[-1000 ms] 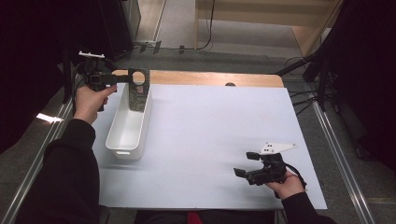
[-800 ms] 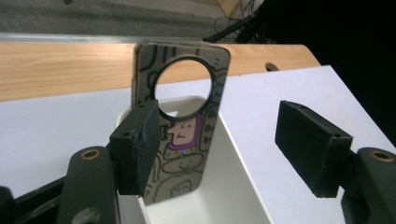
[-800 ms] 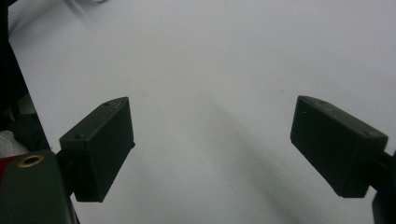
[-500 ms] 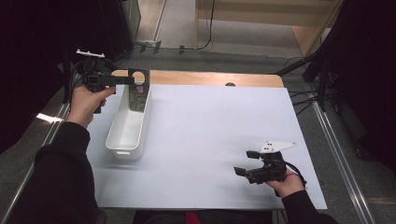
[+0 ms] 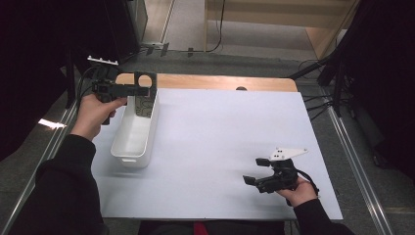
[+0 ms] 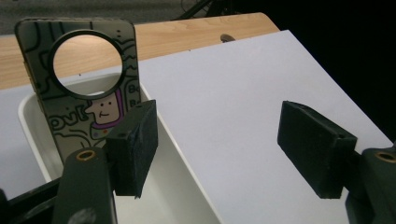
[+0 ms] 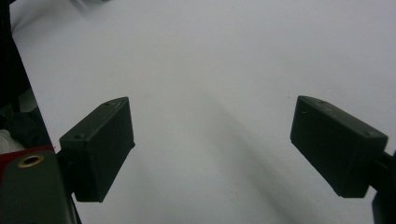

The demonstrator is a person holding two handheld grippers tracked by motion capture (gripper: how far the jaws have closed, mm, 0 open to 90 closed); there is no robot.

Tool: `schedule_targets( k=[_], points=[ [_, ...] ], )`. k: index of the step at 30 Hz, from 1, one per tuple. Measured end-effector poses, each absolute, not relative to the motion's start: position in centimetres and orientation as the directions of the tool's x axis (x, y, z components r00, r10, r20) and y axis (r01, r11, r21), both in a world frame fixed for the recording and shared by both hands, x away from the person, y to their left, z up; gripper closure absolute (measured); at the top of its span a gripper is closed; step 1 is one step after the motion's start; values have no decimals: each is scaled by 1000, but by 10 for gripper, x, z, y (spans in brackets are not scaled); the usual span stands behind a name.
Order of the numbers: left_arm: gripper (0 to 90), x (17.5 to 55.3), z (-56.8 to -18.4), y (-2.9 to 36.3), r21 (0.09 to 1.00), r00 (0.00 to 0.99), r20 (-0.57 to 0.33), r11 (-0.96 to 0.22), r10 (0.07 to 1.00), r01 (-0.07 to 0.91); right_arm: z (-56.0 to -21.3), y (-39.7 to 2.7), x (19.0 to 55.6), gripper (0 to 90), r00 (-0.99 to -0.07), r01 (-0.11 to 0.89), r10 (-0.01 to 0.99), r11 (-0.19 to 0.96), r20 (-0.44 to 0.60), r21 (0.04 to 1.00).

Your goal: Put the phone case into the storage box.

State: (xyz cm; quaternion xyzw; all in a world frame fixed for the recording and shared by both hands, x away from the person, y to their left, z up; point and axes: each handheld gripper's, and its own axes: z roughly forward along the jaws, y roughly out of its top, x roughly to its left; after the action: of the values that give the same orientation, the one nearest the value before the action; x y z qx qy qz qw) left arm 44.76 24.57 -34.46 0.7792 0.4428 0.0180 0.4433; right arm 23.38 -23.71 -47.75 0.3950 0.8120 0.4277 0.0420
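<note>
So, from the high view first: the case stood upright at the far end of the white bin, probably propped against the end wall so it wouldn't flop over. The left tool hung level right beside it, up by the case's top edge. The right tool sat low over the near right corner of the worktop, well apart from everything. My guess is it was just parked out of the way.

Then the left gripper view: the left tool was open, and its jaws had just spread a touch wider. Nothing was between them; the case sat off past one pad, not in the gap. I'd say it had been let go, or hadn't been grabbed yet. The case has a big round cutout and cartoon art of a face with purple around it. A few letters showed, something like "Bo" at the edge, but I couldn't make out a full word.

Lastly, the right gripper view: the right tool was wide open too, with bare white worktop under it.
</note>
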Motion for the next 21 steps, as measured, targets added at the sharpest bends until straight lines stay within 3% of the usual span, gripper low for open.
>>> schedule_targets(
  k=[21],
  points=[
    [290, 413, -351, 238, 755, 673, -320, -251, 667, 606, -477, -239, 236, 126, -679, 609, 680, 312, 276, 729]
  ],
)
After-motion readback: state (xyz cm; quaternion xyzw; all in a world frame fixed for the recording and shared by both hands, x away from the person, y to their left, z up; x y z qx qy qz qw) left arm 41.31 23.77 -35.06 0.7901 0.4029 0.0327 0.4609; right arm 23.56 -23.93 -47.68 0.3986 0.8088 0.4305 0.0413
